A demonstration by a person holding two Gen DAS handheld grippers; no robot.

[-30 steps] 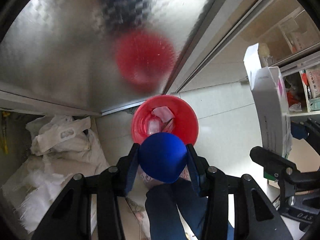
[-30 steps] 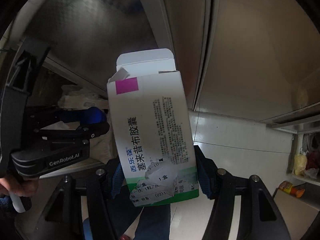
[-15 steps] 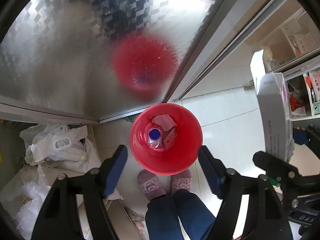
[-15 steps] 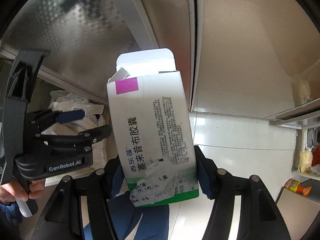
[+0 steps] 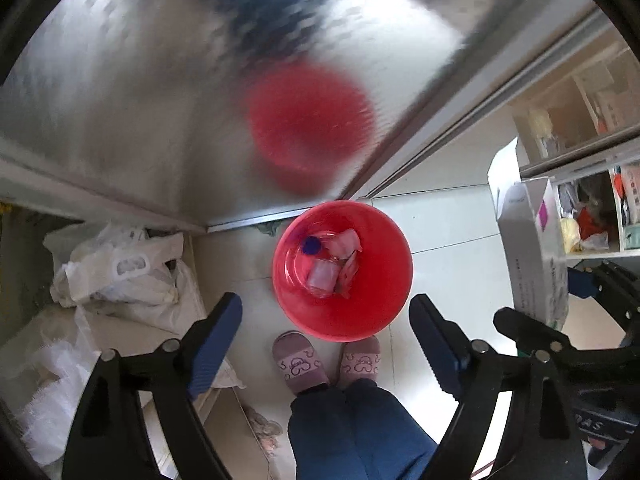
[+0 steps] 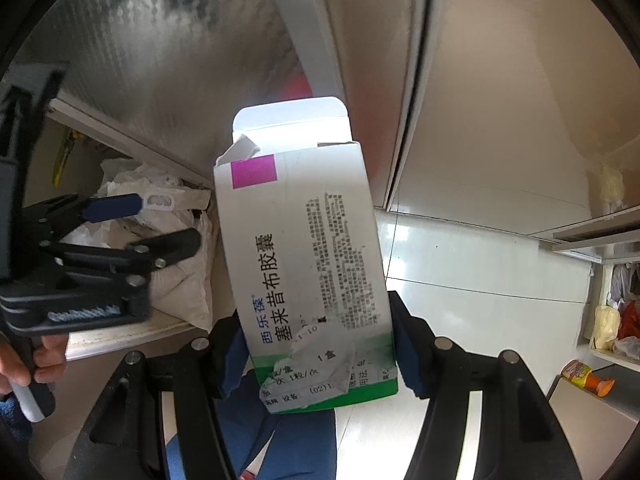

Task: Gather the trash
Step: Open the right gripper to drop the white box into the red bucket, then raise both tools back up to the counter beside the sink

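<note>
Dropped from my opening left claw [image 5: 326, 340], the blue-capped clear plastic bottle [image 5: 320, 268] lies in the round red plastic bin [image 5: 348, 312]; my right claw [image 6: 316, 344] clamps a white cardboard medicine box [image 6: 300, 248] printed "塞来昔布胶囊".

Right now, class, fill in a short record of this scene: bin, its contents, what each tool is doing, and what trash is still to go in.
bin: red bucket on the tiled floor, upright
contents: blue-capped bottle, crumpled wrappers
left tool: above the bucket, jaws opening, nothing between them
right tool: shut on a white medicine box, flap open
still to go: the medicine box
</note>
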